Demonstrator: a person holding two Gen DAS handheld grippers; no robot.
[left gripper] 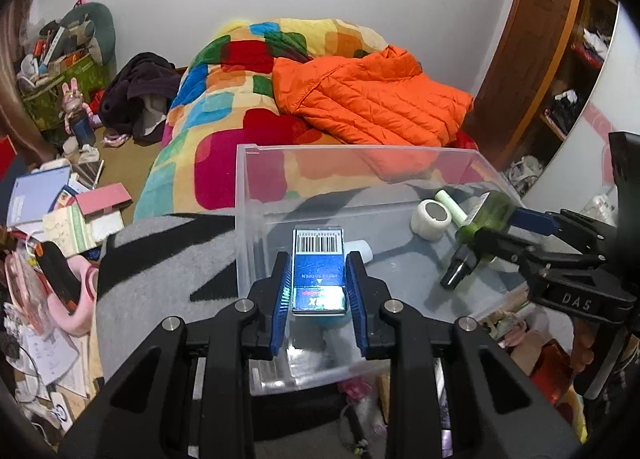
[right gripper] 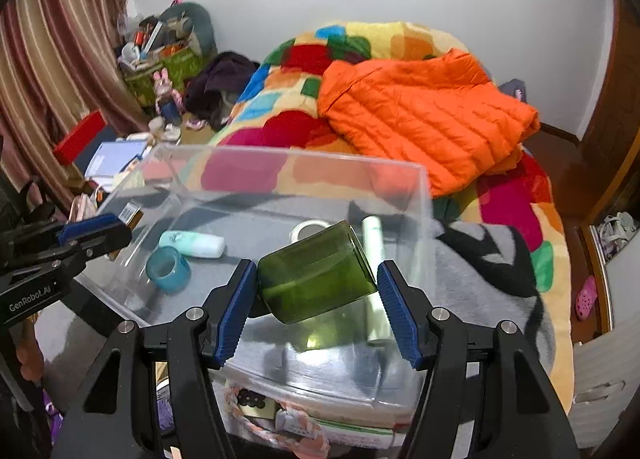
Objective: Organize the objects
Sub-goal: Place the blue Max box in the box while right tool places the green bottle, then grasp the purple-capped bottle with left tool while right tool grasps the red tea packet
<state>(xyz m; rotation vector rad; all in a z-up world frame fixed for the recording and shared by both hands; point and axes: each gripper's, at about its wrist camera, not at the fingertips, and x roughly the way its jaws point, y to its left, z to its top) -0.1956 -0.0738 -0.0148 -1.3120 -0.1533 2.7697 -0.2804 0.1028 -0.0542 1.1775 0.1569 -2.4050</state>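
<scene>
My left gripper [left gripper: 318,273] is shut on a small blue box [left gripper: 319,249] with a barcode, held just above the floor of a clear plastic bin [left gripper: 360,149]. To its right, my right gripper [left gripper: 498,226] is shut on a green bottle [left gripper: 486,211] with a black cap, tilted cap-down over the bin. In the right wrist view the green bottle [right gripper: 316,271] sits between the blue pads of the right gripper [right gripper: 316,279]. The left gripper [right gripper: 108,233] with the box [right gripper: 130,213] shows at the bin's [right gripper: 280,153] left wall.
Inside the bin lie a white tape roll [right gripper: 308,229], a pale green roll [right gripper: 374,251], a teal tape ring [right gripper: 168,269] and a mint bottle [right gripper: 192,244]. The bin stands on a grey-black blanket [left gripper: 160,259] on the bed; an orange jacket [left gripper: 372,95] lies behind. Clutter [left gripper: 60,219] covers the floor at left.
</scene>
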